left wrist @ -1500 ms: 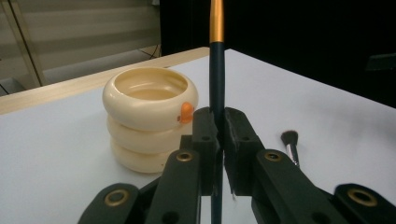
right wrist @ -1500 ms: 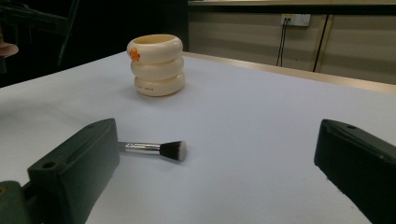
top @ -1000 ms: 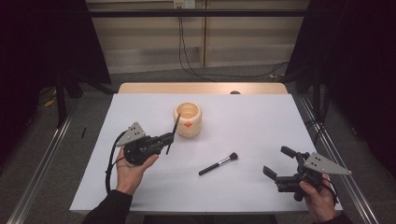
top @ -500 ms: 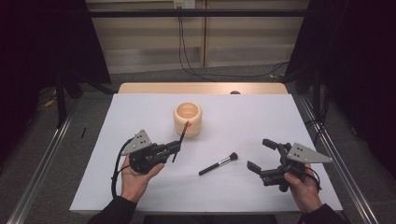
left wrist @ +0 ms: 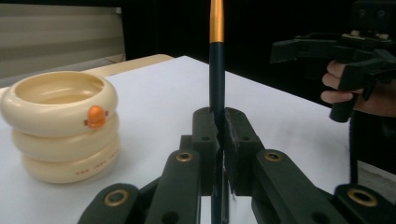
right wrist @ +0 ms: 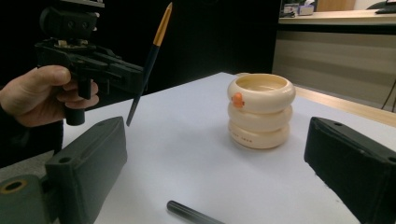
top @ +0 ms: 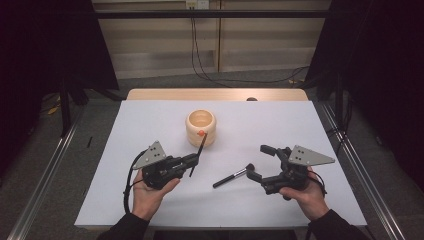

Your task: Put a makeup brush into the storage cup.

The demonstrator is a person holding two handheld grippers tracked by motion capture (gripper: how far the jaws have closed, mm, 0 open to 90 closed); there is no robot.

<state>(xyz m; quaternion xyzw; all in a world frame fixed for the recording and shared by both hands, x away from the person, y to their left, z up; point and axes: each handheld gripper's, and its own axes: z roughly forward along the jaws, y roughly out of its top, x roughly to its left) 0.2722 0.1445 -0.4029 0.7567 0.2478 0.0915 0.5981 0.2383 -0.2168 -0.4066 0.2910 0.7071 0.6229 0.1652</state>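
Observation:
My left gripper is shut on a thin dark stick with a gold end, held nearly upright just in front of the cream ringed holder. A black makeup brush lies flat on the white table; its handle shows low between my right jaws. My right gripper is open beside the brush's bristle end. Its jaws have just been closing a little, and the pads touch nothing.
The holder carries a small orange knob on its side. A wooden strip borders the table's far edge. Metal rails run along both sides. Cables hang on the back wall.
My right gripper has moved left, up to the brush's bristle end. My left gripper has drawn back a little from the holder with the stick.

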